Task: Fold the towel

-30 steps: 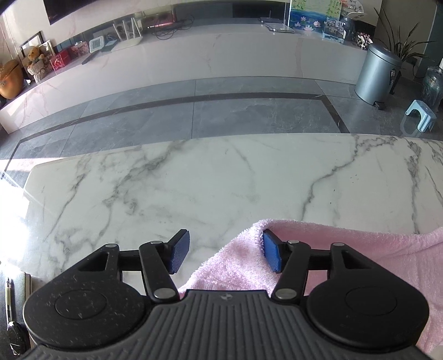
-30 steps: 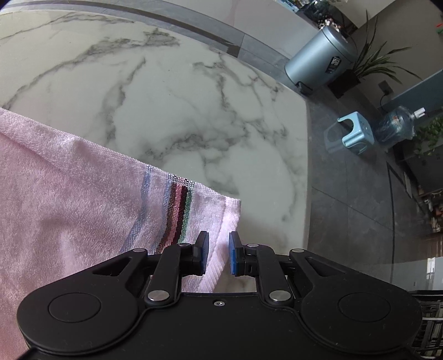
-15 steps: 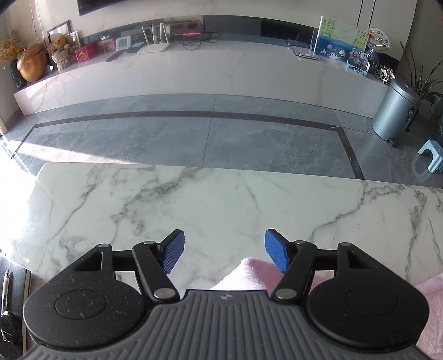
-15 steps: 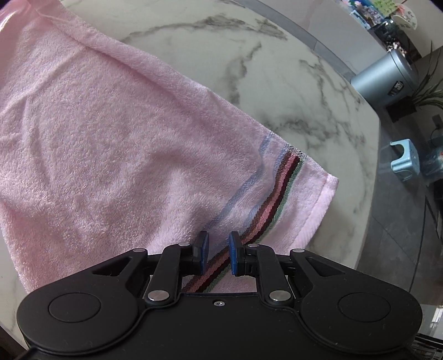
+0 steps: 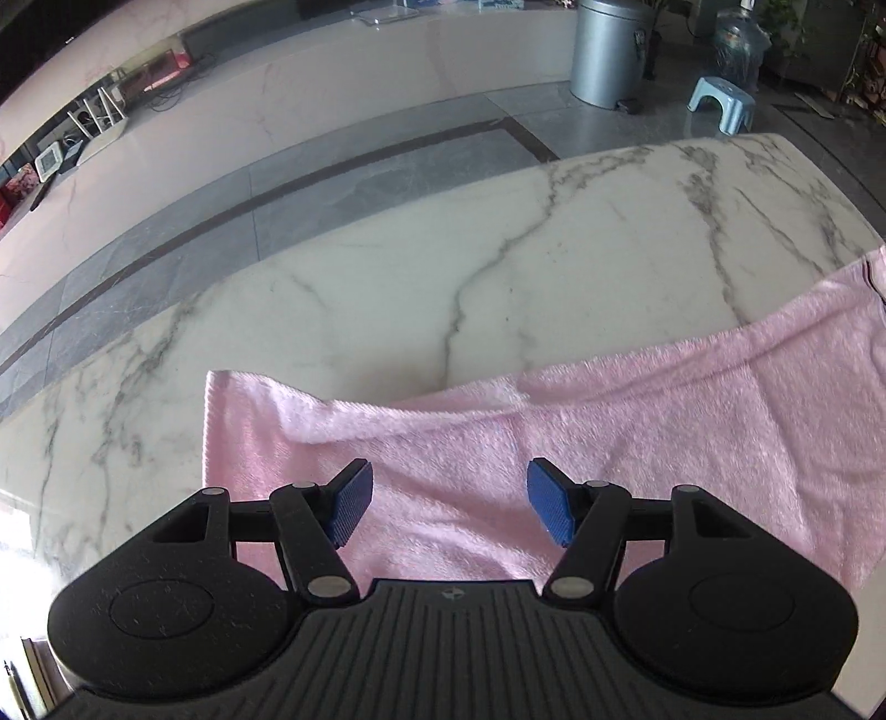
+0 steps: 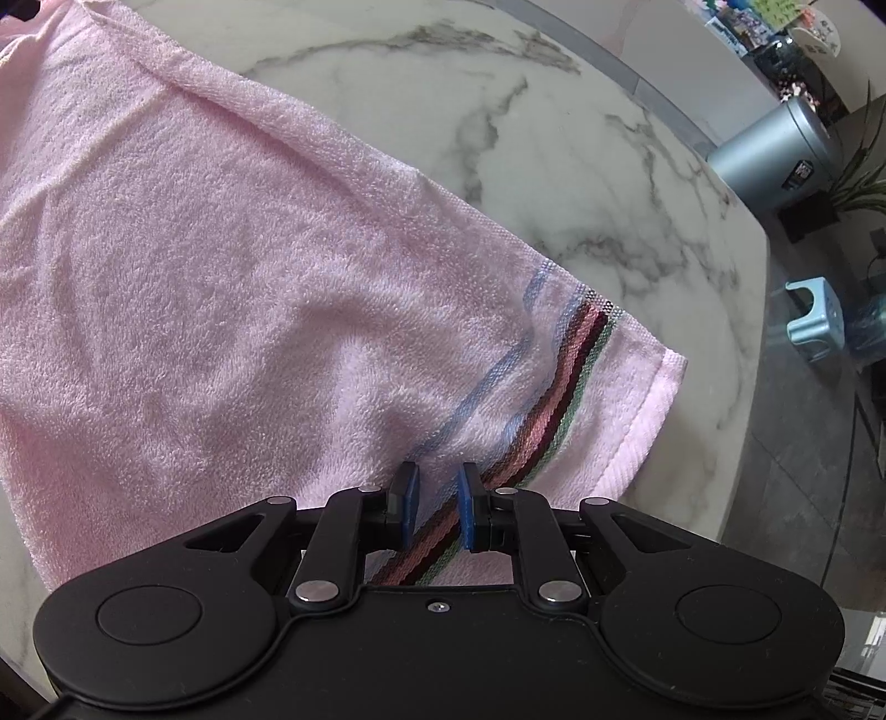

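Observation:
A pink towel lies spread on the white marble table, with a fold ridge running along its far side. My left gripper hovers over the towel's left end, open wide, nothing between its blue pads. In the right wrist view the same towel shows its striped band near the right end. My right gripper hangs just above that band, jaws only a narrow gap apart, gripping nothing.
The table's rounded right edge drops to a grey tiled floor. Beyond it stand a metal bin, a small blue stool and a water jug. A long marble bench runs along the far wall.
The left gripper swung right and tilted down, so the towel now fills the space under its open fingers. The right gripper went from the towel's corner to above the striped band, then held.

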The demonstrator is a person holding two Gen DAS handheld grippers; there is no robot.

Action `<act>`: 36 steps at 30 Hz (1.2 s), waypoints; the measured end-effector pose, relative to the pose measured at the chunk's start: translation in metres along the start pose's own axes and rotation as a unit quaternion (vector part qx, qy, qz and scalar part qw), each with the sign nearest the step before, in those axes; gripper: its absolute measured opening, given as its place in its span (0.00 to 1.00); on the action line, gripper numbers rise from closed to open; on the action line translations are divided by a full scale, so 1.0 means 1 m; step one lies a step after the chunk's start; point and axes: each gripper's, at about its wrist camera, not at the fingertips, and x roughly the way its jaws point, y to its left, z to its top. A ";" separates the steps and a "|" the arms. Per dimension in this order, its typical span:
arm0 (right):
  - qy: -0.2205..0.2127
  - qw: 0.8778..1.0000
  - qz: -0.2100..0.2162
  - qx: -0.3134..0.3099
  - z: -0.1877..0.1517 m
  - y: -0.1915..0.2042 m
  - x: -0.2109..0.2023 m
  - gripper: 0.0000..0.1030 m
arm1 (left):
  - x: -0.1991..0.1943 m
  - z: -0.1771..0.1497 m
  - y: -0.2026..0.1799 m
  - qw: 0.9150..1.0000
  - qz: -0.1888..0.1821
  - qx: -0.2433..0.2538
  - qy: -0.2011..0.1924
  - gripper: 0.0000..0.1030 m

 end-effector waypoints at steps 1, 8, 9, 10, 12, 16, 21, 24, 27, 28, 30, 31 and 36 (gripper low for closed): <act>0.000 1.000 0.000 0.000 0.000 0.000 0.000 0.13 | 0.007 -0.003 -0.004 1.000 0.000 0.004 0.007 0.59; -0.001 1.000 0.001 0.000 0.003 0.000 0.000 0.13 | 0.020 -0.007 -0.013 1.000 -0.003 -0.007 0.017 0.58; -0.003 1.000 0.000 0.002 0.004 -0.001 0.000 0.13 | 0.021 -0.007 -0.013 1.000 -0.004 -0.011 0.017 0.58; -0.004 1.000 -0.001 0.004 0.004 -0.002 0.001 0.13 | 0.021 -0.006 -0.012 1.000 -0.004 -0.015 0.017 0.58; -0.006 1.000 -0.001 0.008 0.007 -0.005 0.002 0.13 | 0.021 -0.009 -0.013 1.000 -0.002 -0.021 0.019 0.64; -0.012 1.000 -0.006 0.012 0.012 -0.008 0.003 0.13 | 0.020 -0.014 -0.015 0.999 0.002 -0.031 0.023 0.65; -0.023 0.999 -0.014 0.018 0.018 -0.014 0.005 0.13 | 0.018 -0.020 -0.018 0.999 0.007 -0.044 0.028 0.64; -0.032 0.999 -0.022 0.022 0.019 -0.015 0.005 0.13 | 0.017 -0.024 -0.019 0.998 0.010 -0.052 0.030 0.64; -0.034 0.999 -0.026 0.025 0.023 -0.018 0.005 0.13 | 0.008 -0.028 -0.011 0.997 0.008 -0.058 0.045 0.64; -0.035 0.999 -0.028 0.025 0.024 -0.018 0.006 0.13 | 0.006 -0.031 -0.012 0.997 0.009 -0.056 0.046 0.64; -0.036 0.999 -0.032 0.025 0.027 -0.020 0.008 0.13 | 0.003 -0.037 -0.013 0.997 0.010 -0.057 0.044 0.64; -0.035 0.999 -0.034 0.024 0.023 -0.020 0.008 0.13 | 0.002 -0.040 -0.013 0.997 0.010 -0.061 0.043 0.64; -0.040 0.998 -0.032 0.029 0.022 -0.016 -0.006 0.13 | -0.021 -0.048 -0.013 0.998 0.007 -0.057 0.011 0.55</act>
